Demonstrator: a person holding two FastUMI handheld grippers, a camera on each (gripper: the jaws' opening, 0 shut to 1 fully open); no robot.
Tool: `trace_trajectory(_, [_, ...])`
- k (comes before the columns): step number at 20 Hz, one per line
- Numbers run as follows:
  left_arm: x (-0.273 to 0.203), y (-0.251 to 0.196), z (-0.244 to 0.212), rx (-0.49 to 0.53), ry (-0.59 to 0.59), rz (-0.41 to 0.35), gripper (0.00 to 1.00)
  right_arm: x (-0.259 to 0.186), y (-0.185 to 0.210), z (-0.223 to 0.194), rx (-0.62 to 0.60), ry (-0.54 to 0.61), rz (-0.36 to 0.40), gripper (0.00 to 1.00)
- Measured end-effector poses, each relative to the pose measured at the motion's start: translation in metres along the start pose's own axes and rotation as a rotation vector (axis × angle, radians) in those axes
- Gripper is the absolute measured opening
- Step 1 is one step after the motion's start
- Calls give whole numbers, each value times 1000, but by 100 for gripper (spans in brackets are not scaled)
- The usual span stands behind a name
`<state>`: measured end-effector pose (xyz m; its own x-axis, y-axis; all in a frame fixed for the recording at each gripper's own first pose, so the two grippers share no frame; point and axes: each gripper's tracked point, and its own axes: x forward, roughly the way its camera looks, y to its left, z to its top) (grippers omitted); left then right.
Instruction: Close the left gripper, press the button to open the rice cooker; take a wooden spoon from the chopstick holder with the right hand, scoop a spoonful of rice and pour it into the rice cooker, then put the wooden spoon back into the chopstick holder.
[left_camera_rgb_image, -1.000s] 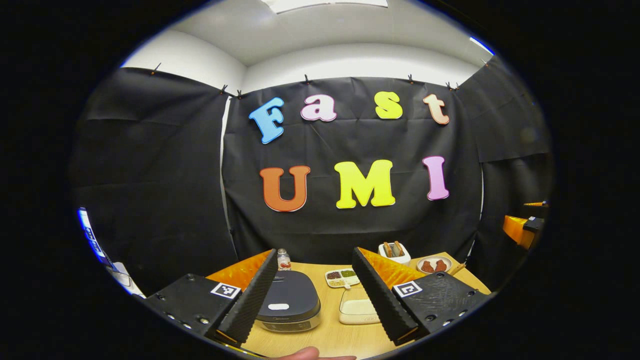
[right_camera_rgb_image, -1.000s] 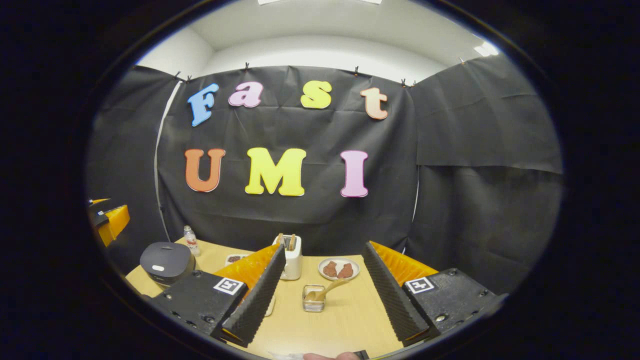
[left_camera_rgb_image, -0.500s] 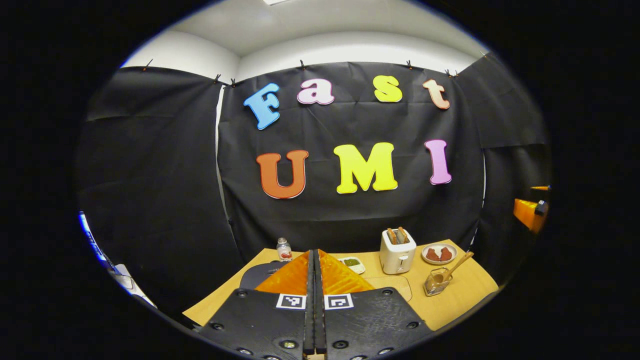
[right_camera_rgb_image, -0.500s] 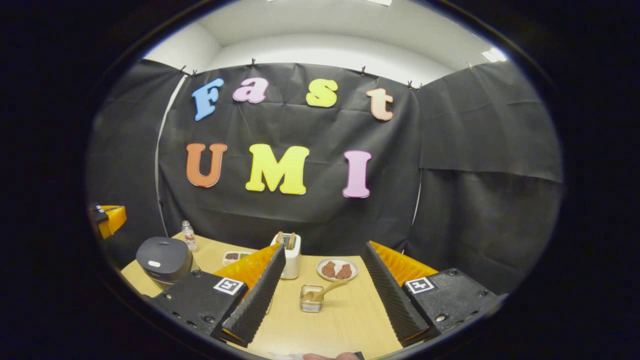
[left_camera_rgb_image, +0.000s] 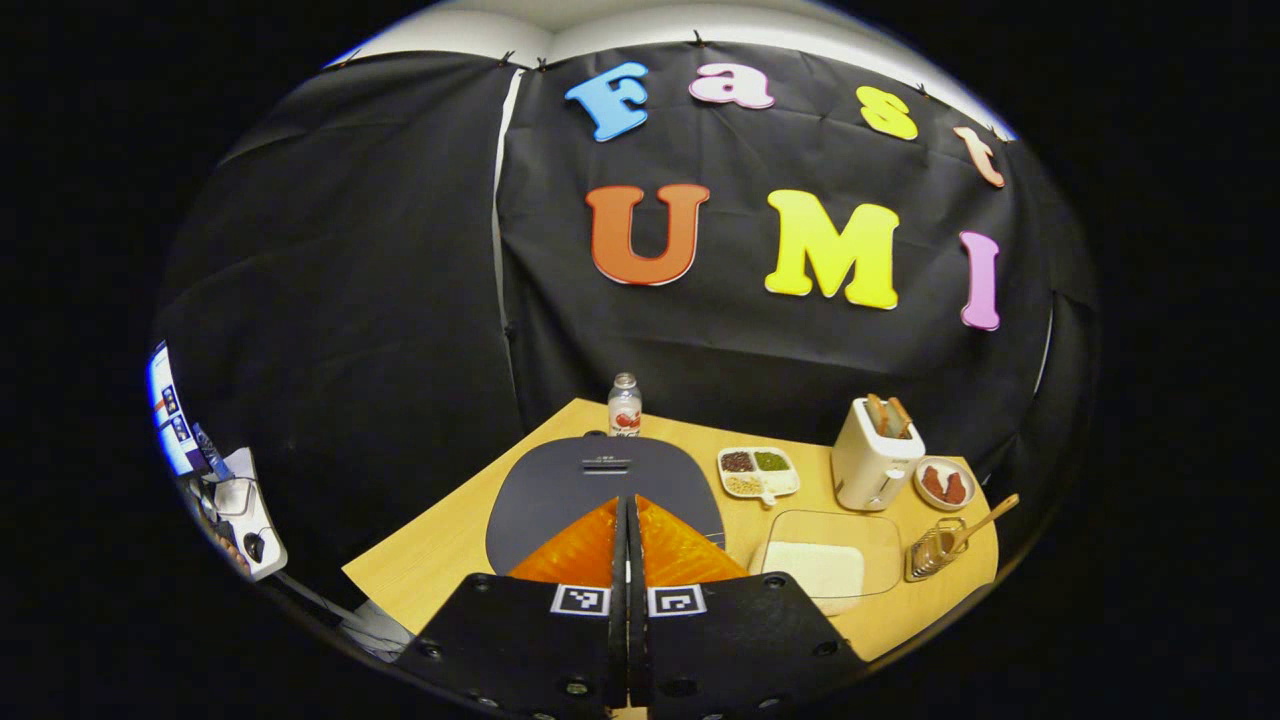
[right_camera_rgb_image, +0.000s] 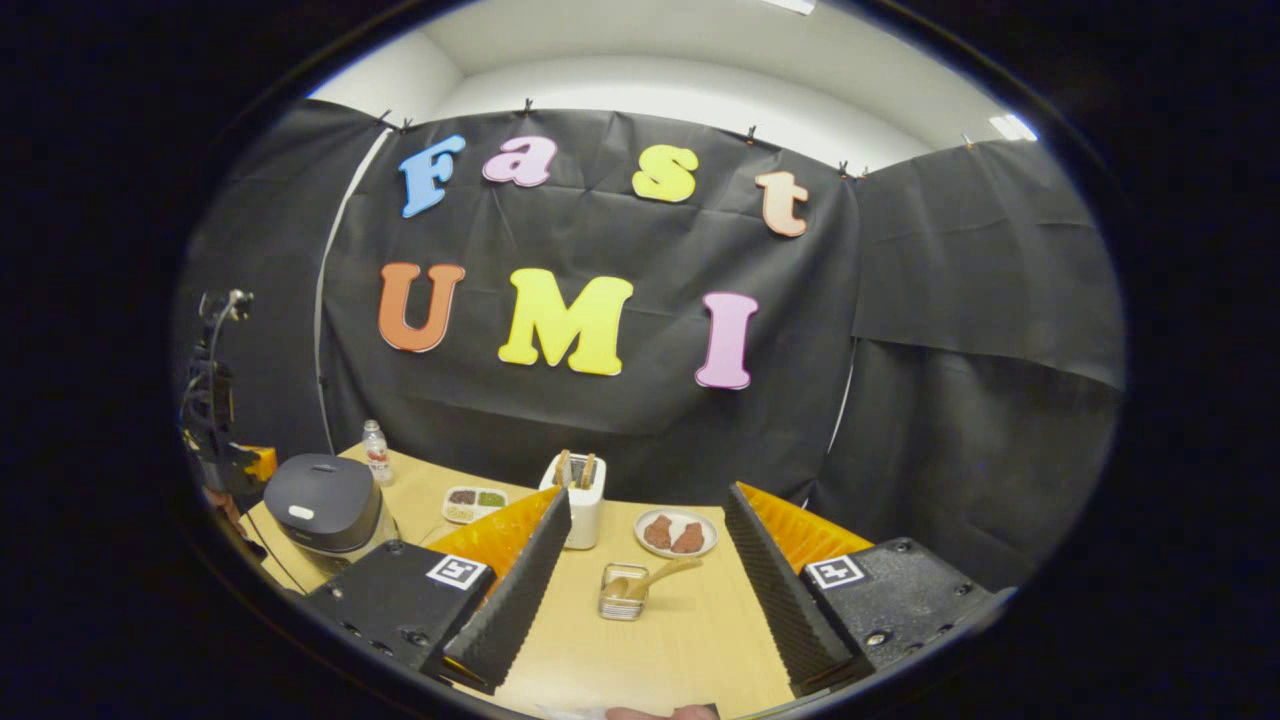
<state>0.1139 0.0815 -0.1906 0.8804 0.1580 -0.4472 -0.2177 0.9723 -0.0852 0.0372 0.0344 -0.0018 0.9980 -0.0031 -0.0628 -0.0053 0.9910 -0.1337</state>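
Left gripper (left_camera_rgb_image: 628, 500) closed over rice cooker (left_camera_rgb_image: 600, 480), lid down; right gripper (right_camera_rgb_image: 640, 545) open, wooden spoon (right_camera_rgb_image: 655, 577) ahead, untaken.

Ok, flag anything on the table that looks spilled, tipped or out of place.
Nothing stands out. The rice cooker is shut and upright, the wooden spoon leans in the chopstick holder, and the toaster and bottle stand upright.

No readable text on any object. Square black-and-white fiducial markers on the left hand-held gripper (left_camera_rgb_image: 627, 510) and right hand-held gripper (right_camera_rgb_image: 648, 535), pattern only, no characters. Bottle (left_camera_rgb_image: 625, 406) label red and white, too small to read. Rice cooker (left_camera_rgb_image: 604, 484) lid marking illegible.
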Motion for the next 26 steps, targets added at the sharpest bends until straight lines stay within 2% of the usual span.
trace_trajectory(2, [16,7,-20,7,49,30,0,3,4,-2,-5,12,9,100])
trace_trajectory(10, [35,8,-70,-2,193,33,0,5,6,-10,-27,37,13,100])
trace_trajectory(12, [41,8,-64,45,153,32,1,5,5,-11,-28,42,10,100])
trace_trajectory(13, [42,10,-74,43,203,36,0,5,5,-12,-28,46,13,100])
trace_trajectory(14, [41,9,-67,34,179,33,1,5,5,-14,-27,50,12,100])
trace_trajectory(18, [39,10,-73,-36,238,16,1,5,5,-19,-16,64,16,100])
trace_trajectory(21, [41,11,-79,-17,271,18,1,5,5,-21,-17,70,17,100])
trace_trajectory(26, [39,10,-70,-8,246,22,2,6,7,-24,-22,77,23,100])
